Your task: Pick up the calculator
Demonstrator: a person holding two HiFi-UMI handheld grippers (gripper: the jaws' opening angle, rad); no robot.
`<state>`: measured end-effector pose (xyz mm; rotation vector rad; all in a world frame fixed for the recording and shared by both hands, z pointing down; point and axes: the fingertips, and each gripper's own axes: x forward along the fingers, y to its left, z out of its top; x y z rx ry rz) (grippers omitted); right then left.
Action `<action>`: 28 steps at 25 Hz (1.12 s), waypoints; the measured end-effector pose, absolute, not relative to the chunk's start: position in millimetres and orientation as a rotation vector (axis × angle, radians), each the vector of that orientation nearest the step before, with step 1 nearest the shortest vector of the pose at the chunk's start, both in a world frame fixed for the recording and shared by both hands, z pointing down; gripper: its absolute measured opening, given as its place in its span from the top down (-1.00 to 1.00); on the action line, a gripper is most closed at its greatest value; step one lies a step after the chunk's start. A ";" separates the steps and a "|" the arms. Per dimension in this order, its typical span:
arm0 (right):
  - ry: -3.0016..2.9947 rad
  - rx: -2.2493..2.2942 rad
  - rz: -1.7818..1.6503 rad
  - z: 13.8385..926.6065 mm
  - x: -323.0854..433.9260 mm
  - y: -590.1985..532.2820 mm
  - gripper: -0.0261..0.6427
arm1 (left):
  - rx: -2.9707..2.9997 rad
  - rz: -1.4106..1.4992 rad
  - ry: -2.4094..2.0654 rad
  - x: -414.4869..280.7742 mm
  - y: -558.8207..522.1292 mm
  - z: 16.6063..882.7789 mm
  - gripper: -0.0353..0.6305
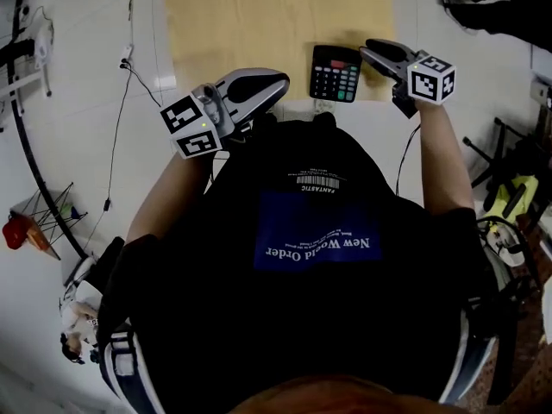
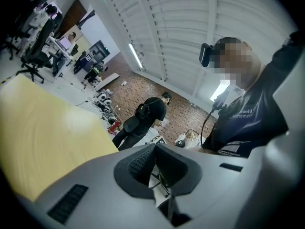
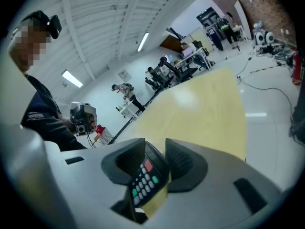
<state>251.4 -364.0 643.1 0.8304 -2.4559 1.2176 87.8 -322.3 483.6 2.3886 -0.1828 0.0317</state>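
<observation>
Your right tool [image 1: 371, 52] stands wide, with the calculator [image 1: 335, 72] framed in its gap but ungripped. Bring both jaws squarely astride it, low to the tabletop [image 1: 259, 15], before squeezing.

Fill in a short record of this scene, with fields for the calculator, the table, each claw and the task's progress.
calculator: flat, keys up, at the near edge of the table
table: light wood
right claw: open, calculator seen between its jaws, not gripped
left claw: shut, empty, left of the calculator
progress: calculator not yet picked up
</observation>
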 end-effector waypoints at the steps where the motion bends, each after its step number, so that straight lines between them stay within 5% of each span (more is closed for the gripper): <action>1: -2.437 0.830 1.220 655.1 253.3 -367.8 0.61 | 2.385 0.031 -0.176 88.7 -325.3 488.6 0.88; 17: -2.373 0.694 1.219 696.4 222.3 -363.9 0.61 | 2.314 -0.010 -0.101 85.7 -314.5 513.7 0.88; 28: -2.455 0.579 1.315 670.9 219.2 -360.3 0.81 | 2.300 -0.032 -0.132 82.7 -315.1 513.8 0.87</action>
